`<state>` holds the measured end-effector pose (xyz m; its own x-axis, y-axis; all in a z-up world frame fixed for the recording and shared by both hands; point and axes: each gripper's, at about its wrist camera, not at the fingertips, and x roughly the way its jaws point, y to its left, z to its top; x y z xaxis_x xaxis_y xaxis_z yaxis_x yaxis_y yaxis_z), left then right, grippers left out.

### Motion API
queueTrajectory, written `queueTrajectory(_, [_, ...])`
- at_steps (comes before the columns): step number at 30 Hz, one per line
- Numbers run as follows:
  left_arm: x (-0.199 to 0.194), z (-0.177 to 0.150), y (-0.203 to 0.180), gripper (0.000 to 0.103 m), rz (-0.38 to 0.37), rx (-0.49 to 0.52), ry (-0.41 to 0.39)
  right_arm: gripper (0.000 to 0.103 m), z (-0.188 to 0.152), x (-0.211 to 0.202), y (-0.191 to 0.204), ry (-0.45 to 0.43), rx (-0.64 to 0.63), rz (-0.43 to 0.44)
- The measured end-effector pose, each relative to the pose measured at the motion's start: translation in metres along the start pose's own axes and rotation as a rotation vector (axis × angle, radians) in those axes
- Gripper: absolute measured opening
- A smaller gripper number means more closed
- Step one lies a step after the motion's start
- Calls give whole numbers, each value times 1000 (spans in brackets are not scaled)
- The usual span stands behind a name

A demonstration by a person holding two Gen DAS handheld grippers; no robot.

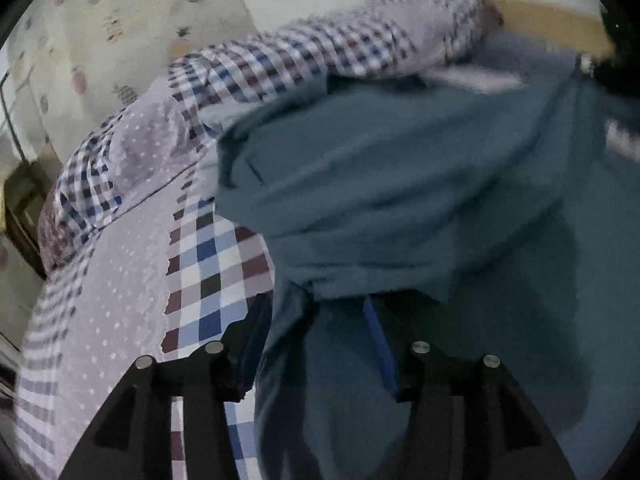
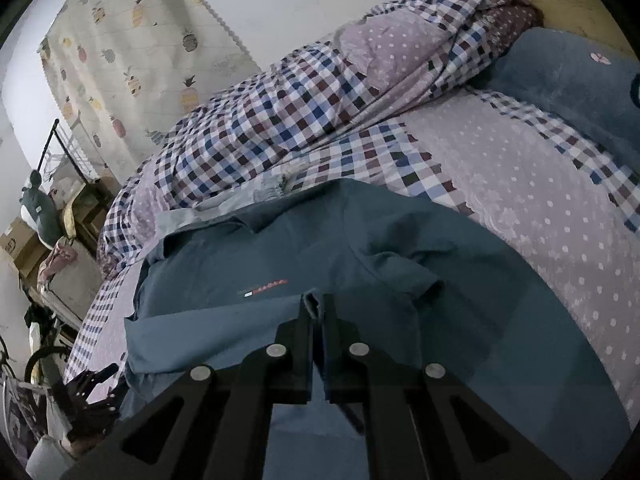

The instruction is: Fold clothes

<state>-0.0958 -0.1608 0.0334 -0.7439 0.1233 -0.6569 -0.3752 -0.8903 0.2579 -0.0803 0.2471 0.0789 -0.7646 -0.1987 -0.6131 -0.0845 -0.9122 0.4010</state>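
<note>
A teal-blue short-sleeved shirt point(image 2: 280, 264) with a small red chest mark lies spread on the bed. Its lower part is folded up over the body. My right gripper point(image 2: 318, 308) is shut on a small fold of the shirt's cloth near the near edge, beside the sleeve point(image 2: 404, 276). In the left wrist view the shirt point(image 1: 360, 184) fills the middle and is blurred. My left gripper point(image 1: 316, 320) is open, fingers wide apart, with shirt cloth lying loosely between them. A blue pad shows on its right finger point(image 1: 378, 340).
The bed has a checked and lilac dotted cover point(image 2: 520, 184), with a bunched duvet point(image 2: 260, 120) behind the shirt. A blue pillow point(image 2: 560, 80) lies by the wooden headboard point(image 2: 568, 0). A pineapple curtain point(image 2: 120, 60), boxes and a rack point(image 2: 40, 220) crowd the left side.
</note>
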Motion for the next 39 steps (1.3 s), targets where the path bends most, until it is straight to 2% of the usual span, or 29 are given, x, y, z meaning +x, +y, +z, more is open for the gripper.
queueTrajectory(3, [16,7,-5,52,61,38,17,1,1,4,3,11,-17,-3])
queueTrajectory(4, [21,10,-7,46,81,50,22,1,1,6,4,16,-22,-4])
queueTrajectory(5, [26,12,-9,25,101,63,28,1,1,8,3,22,-23,-6])
queueTrajectory(6, [31,15,-9,11,121,65,31,1,1,11,2,28,-24,-8])
queueTrajectory(7, [29,19,4,6,135,0,15,1,1,13,0,34,-24,-10])
queueTrajectory(8, [26,22,16,5,150,-68,-5,1,2,13,-1,35,-25,-2])
queueTrajectory(10, [3,19,45,5,185,-236,-94,1,4,12,1,30,-37,23])
queueTrajectory(12, [-3,11,64,4,156,-334,-109,1,7,13,7,25,-63,34])
queueTrajectory(15, [24,-2,49,5,143,-226,24,1,8,38,10,77,-94,-31])
queueTrajectory(17, [27,-7,35,5,160,-164,53,2,10,62,4,144,-88,-69])
queueTrajectory(19, [27,-9,29,5,168,-138,56,8,12,85,-8,218,-58,-97])
queueTrajectory(20, [30,-9,33,6,164,-143,55,14,13,83,-12,206,-40,-106])
queueTrajectory(22, [31,-10,38,7,149,-158,65,19,14,73,-21,162,0,-118])
queueTrajectory(24, [32,-11,37,8,136,-160,77,53,1,54,-24,128,43,-62])
queueTrajectory(26, [37,-9,34,16,137,-145,93,58,-14,34,-27,96,86,3])
queueTrajectory(28, [37,-9,29,24,139,-131,100,58,-30,35,-17,139,37,31])
queueTrajectory(32, [34,-10,26,30,139,-133,101,56,-57,64,5,244,-90,-3])
queueTrajectory(34, [34,-10,27,30,131,-145,104,49,-58,77,9,256,-112,-11])
queueTrajectory(35, [34,-10,28,30,126,-151,104,23,-56,78,13,259,-144,-17])
queueTrajectory(36, [32,-10,30,30,117,-161,99,1,-54,78,19,261,-182,-25])
queueTrajectory(37, [30,-9,32,27,109,-170,94,1,-53,78,24,264,-221,-33])
queueTrajectory(38, [28,-9,34,10,100,-181,87,0,-49,73,27,261,-252,-31])
queueTrajectory(39, [22,-8,38,4,88,-208,68,0,-46,64,28,246,-266,-36])
